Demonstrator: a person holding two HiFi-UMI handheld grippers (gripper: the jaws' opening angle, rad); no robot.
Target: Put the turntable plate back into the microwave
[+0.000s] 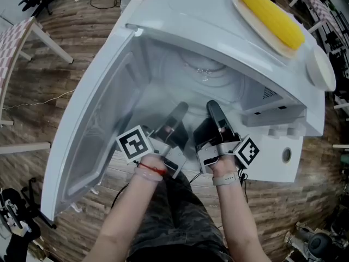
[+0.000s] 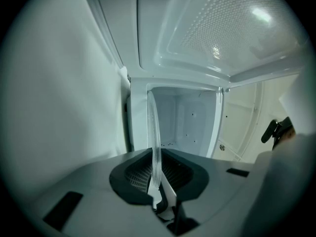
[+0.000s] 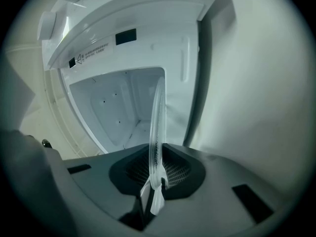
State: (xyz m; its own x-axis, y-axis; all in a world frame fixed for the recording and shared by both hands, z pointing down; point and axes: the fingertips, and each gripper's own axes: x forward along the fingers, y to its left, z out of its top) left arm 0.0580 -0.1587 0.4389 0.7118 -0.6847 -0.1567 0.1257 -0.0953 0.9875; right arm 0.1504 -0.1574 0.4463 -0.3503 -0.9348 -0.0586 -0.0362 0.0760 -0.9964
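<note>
Glass plate (image 2: pixel 154 127), seen edge-on, is clamped at its near rim by the left gripper (image 2: pixel 159 191) and the right gripper (image 3: pixel 155 181), side by side, each with its jaws closed tight on the rim. Both grippers are at the mouth of a white microwave (image 1: pixel 180 15), whose door (image 1: pixel 92 124) stands open to the left. The plate reaches into the cavity. From the head view the clear glass is barely visible, so whether it touches the cavity floor cannot be told. Yellow corn (image 1: pixel 272 18) lies on a dish (image 1: pixel 252 22) atop the microwave.
</note>
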